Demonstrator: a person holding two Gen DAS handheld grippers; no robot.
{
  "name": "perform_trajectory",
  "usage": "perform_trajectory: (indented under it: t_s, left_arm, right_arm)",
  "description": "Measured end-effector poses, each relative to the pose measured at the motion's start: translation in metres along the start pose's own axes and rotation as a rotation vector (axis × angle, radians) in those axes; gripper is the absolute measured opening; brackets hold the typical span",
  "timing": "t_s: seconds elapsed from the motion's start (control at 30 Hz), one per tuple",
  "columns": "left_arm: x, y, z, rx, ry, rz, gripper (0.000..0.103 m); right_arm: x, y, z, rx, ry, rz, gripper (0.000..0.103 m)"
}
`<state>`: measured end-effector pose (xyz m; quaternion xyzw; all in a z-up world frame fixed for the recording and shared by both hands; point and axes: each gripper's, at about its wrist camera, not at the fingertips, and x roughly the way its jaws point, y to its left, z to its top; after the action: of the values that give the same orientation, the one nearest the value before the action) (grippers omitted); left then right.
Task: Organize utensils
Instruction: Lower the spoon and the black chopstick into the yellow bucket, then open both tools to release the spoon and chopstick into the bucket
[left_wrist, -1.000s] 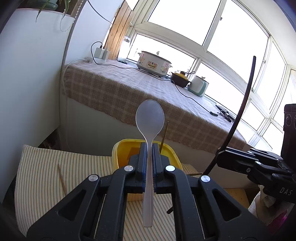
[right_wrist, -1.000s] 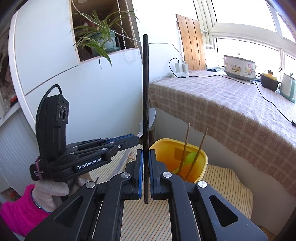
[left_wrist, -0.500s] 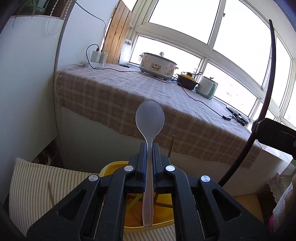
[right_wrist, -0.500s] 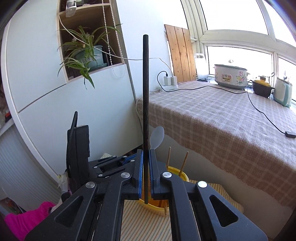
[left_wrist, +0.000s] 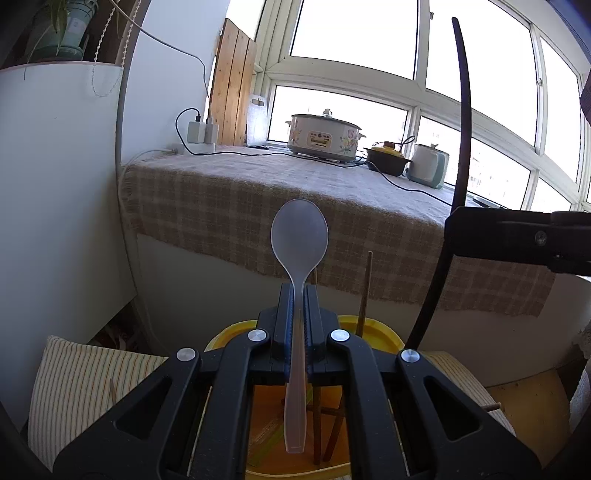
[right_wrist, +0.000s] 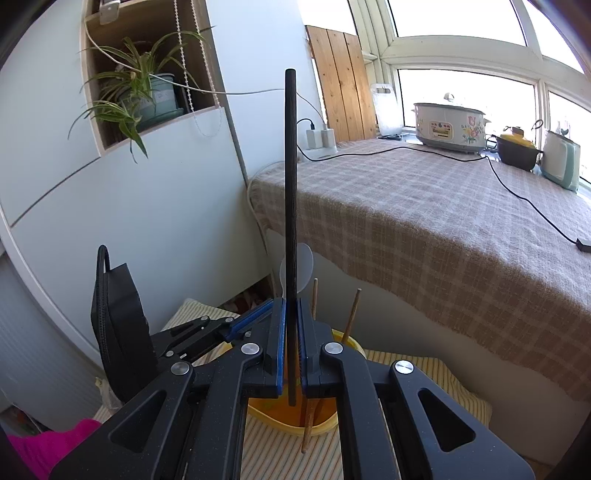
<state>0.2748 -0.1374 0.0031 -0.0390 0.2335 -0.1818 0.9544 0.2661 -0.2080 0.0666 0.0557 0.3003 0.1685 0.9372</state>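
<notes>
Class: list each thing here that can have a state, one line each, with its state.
Left gripper: shut on the spoon.
Spoon: held upright, bowl up.
Right gripper: shut on the black stick.
Black stick: held upright.
Yellow tub: open, wooden sticks standing in it.
Cooker: lid on.

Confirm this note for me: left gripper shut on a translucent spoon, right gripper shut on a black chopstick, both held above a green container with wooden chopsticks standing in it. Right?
Not quite: the container is yellow, not green, as the left wrist view shows. The rest stands: the left gripper is shut on the translucent spoon, the right gripper on the black chopstick, and wooden chopsticks stand in the container.
</notes>
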Motion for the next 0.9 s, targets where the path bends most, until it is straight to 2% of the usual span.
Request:
perform_trajectory:
  t_s: [0.27,0.47,0.83,0.9]
  left_arm:
    - [-0.014,0.006,-0.008,0.011,0.005,-0.032,0.003]
    - [-0.018,0.017,-0.012,-0.036,0.050,-0.070,0.003]
    - [-0.048,0.016,-0.015,-0.011,0.073,-0.101,0.003]
    - [-0.049,0.016,-0.016,0.002,0.080,-0.102,0.008]
  right_arm:
    - [0.013,-0.005,-0.016,0.012,0.045,-0.007,0.004]
    - [0.019,-0.005,-0.026,0.026,0.078,0.003,0.004]
    - [0.018,0.002,-0.046,0.027,0.124,-0.015,0.005]
    - [0.018,0.001,-0.047,0.039,0.129,-0.013,0.011]
